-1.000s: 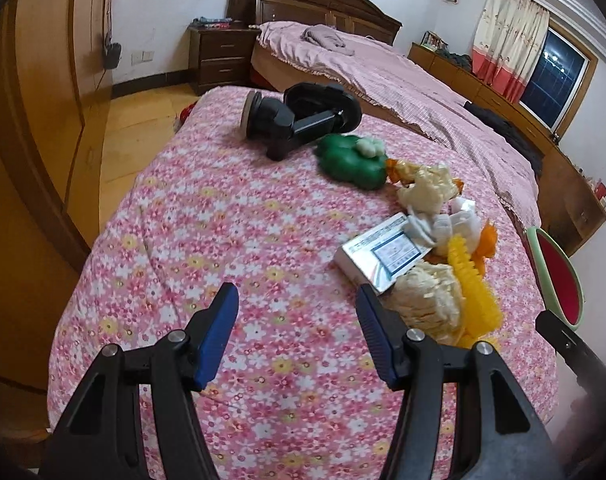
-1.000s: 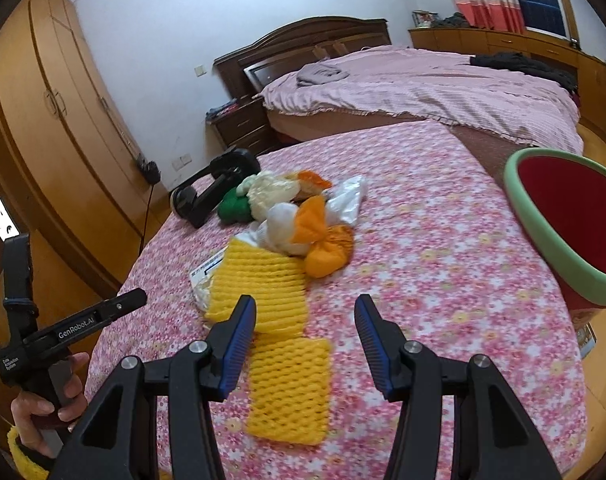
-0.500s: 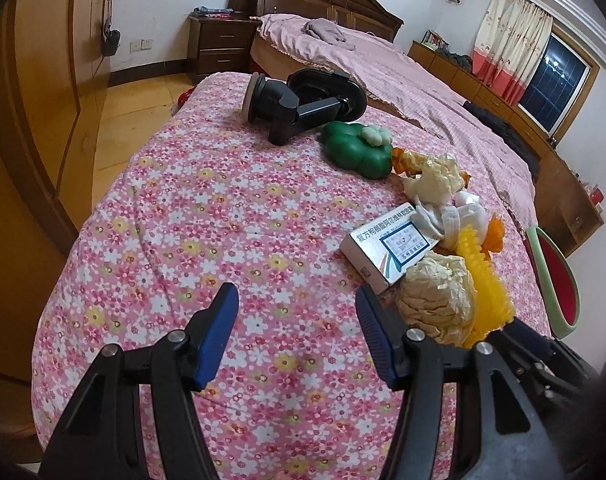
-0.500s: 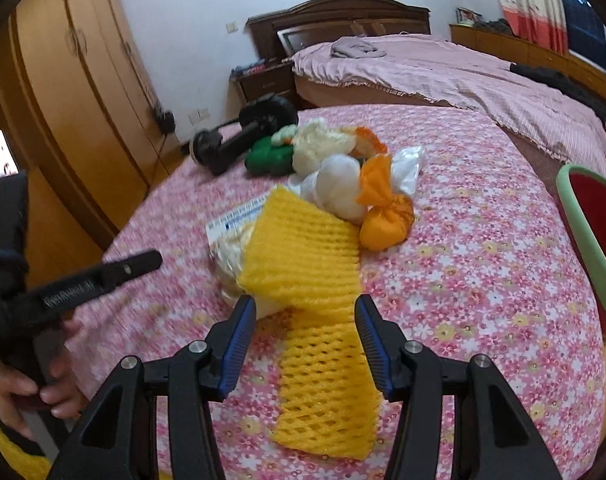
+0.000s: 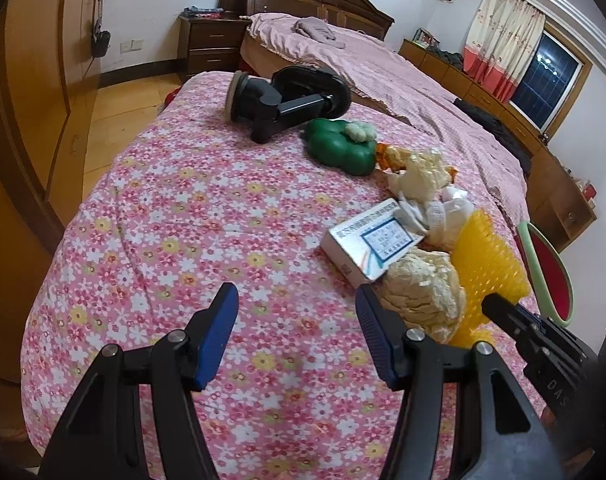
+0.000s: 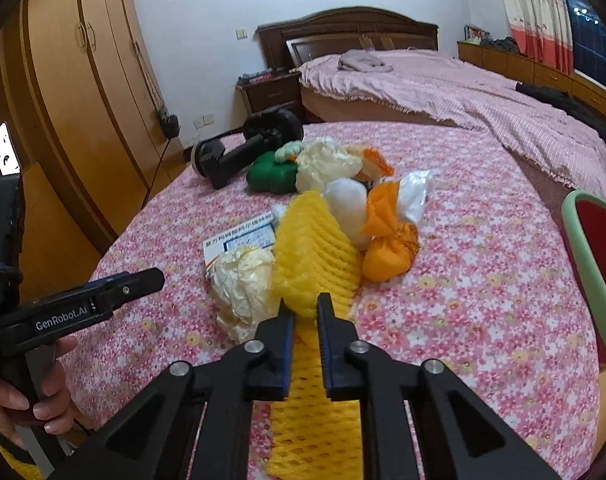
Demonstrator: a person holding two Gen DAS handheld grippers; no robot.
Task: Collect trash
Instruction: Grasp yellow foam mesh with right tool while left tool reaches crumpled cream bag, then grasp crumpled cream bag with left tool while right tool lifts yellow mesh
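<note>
Right wrist view: the right gripper [image 6: 305,308] has just been closing, and its jaws are now clamped on the yellow foam net [image 6: 315,248], which runs from the frame's bottom centre up into the pile of trash at mid-frame on the floral bedspread [image 6: 463,288]. Beside the net lie a crumpled cream paper ball [image 6: 243,276], an orange bag [image 6: 389,248] and a white box [image 6: 243,240]. A red bin [image 6: 599,264] stands at the right edge. Left wrist view: the left gripper [image 5: 297,312] hovers over bare bedspread at lower centre, jaws apart with nothing between them.
</note>
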